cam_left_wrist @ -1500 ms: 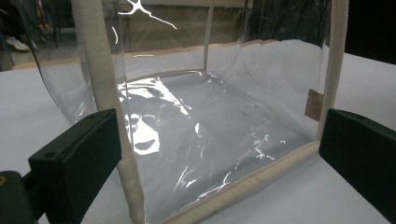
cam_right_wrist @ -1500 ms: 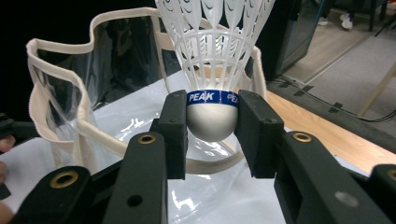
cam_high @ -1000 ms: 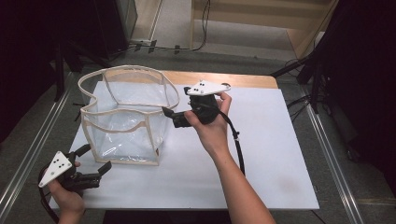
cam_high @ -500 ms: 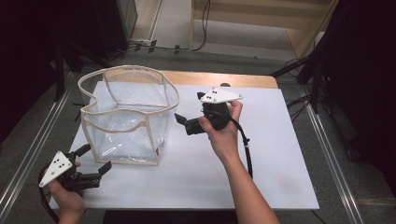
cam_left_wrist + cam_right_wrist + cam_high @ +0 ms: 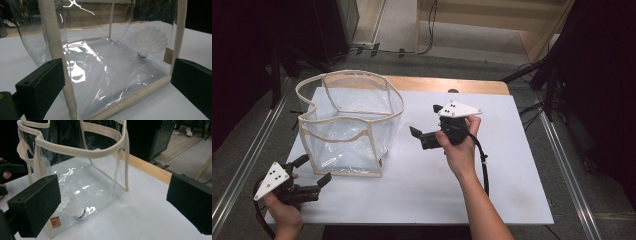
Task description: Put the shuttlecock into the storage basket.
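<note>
A clear plastic bag [image 5: 349, 125] with cream fabric trim stands upright and open-topped on the left half of the white table top [image 5: 492, 200]. A white shuttlecock [image 5: 150, 41] lies inside it on the bottom, near a corner, cork end down [image 5: 75, 207]. My right gripper [image 5: 426, 121] is held open above the table, just right of the bag and apart from it, pointing at it [image 5: 112, 205]. My left gripper [image 5: 313, 171] rests open near the front left corner, its jaws facing the bag's front lower edge [image 5: 116, 87]. Neither gripper holds anything.
A wooden strip [image 5: 452, 85] runs along the table's far edge. Metal rails [image 5: 562, 165] flank both sides. Dark stands and cables occupy the floor beyond. A small brown label [image 5: 55, 222] hangs at the bag's lower corner.
My right gripper has drawn back to the right, away from the bag's side. The left gripper and the bag have stayed in place.
</note>
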Action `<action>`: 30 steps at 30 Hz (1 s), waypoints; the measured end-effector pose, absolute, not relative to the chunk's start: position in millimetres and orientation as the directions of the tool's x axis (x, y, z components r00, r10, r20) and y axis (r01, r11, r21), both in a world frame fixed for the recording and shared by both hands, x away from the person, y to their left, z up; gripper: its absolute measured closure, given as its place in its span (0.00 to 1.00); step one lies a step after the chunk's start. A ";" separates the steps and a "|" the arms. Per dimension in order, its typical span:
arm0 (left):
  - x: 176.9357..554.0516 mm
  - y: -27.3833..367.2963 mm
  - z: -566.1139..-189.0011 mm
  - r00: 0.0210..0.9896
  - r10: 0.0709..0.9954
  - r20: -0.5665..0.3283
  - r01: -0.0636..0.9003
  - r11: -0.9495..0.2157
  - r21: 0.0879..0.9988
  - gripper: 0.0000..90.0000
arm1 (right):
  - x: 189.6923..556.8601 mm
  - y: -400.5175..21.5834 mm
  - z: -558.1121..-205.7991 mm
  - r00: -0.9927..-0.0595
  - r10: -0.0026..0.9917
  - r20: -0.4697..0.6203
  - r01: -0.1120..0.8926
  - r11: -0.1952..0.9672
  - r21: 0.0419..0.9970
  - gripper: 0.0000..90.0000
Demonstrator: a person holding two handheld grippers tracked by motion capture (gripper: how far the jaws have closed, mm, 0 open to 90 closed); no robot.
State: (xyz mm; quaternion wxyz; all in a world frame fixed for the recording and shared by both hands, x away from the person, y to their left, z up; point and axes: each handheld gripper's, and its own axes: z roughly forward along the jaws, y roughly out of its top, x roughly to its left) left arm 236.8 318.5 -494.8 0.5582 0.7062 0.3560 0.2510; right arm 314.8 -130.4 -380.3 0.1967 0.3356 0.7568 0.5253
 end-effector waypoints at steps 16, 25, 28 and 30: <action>236.8 318.5 -494.8 0.621 0.783 -0.043 0.223 -0.123 0.967 0.00 | 308.7 -147.8 -397.5 -0.689 0.722 0.067 0.316 0.216 0.924 0.00; 236.8 318.4 -494.8 0.623 0.781 -0.044 0.223 -0.123 0.967 0.00 | 303.1 -160.4 -408.8 -0.673 0.736 0.076 0.330 0.207 0.921 0.00; 236.7 318.2 -494.8 0.622 0.782 -0.044 0.223 -0.123 0.967 0.00 | 301.1 -164.3 -412.3 -0.666 0.742 0.079 0.337 0.205 0.919 0.00; 236.9 318.1 -494.8 0.623 0.781 -0.043 0.222 -0.124 0.967 0.00 | 299.4 -167.7 -415.4 -0.664 0.743 0.083 0.340 0.201 0.919 0.00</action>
